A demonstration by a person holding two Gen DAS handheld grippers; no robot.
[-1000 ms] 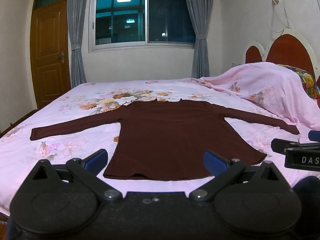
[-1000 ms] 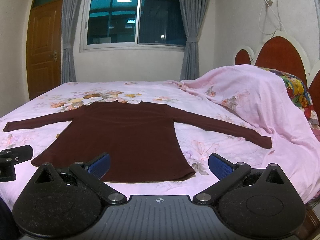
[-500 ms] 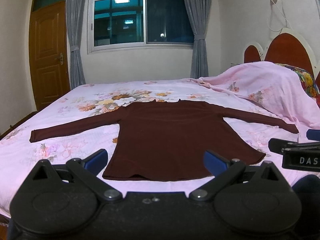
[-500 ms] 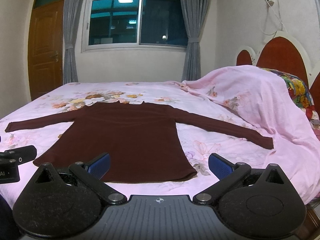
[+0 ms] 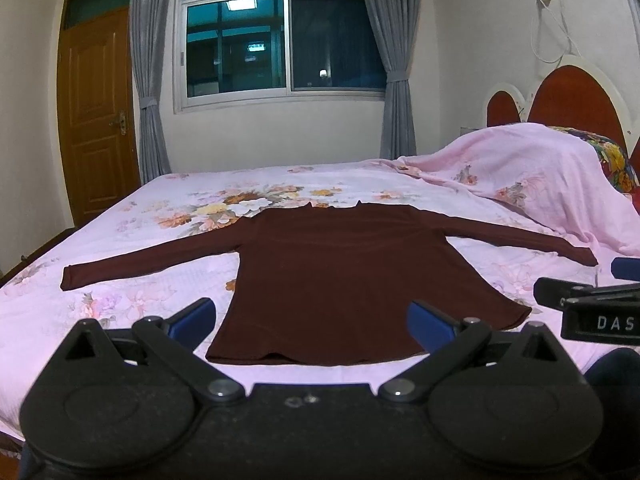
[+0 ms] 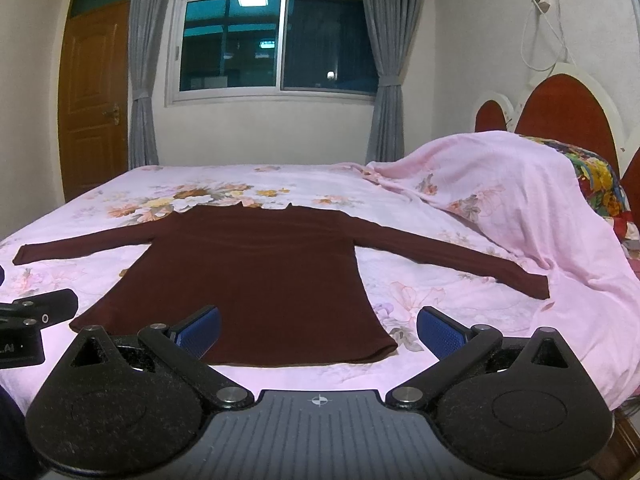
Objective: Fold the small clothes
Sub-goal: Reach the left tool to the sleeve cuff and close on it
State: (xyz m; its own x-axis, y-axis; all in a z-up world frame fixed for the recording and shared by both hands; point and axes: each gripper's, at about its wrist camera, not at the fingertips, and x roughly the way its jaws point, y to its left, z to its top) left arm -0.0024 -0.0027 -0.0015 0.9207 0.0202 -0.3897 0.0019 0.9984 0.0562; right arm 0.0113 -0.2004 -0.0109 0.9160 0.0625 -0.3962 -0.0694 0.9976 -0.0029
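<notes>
A dark maroon long-sleeved top (image 5: 340, 276) lies flat on the bed, both sleeves spread out, hem toward me; it also shows in the right wrist view (image 6: 256, 276). My left gripper (image 5: 312, 320) is open and empty, held above the hem. My right gripper (image 6: 318, 328) is open and empty, above the hem's right part. The right gripper shows at the right edge of the left wrist view (image 5: 592, 304). The left gripper shows at the left edge of the right wrist view (image 6: 36, 316).
The bed has a pink floral sheet (image 5: 120, 280). A pink blanket (image 6: 520, 208) is heaped over pillows at the right, by a red headboard (image 6: 560, 116). A window with grey curtains (image 5: 280, 40) and a wooden door (image 5: 96, 112) are behind.
Both views have shifted only slightly; the top sits a little lower and nearer in frame. Both grippers stay open and empty.
</notes>
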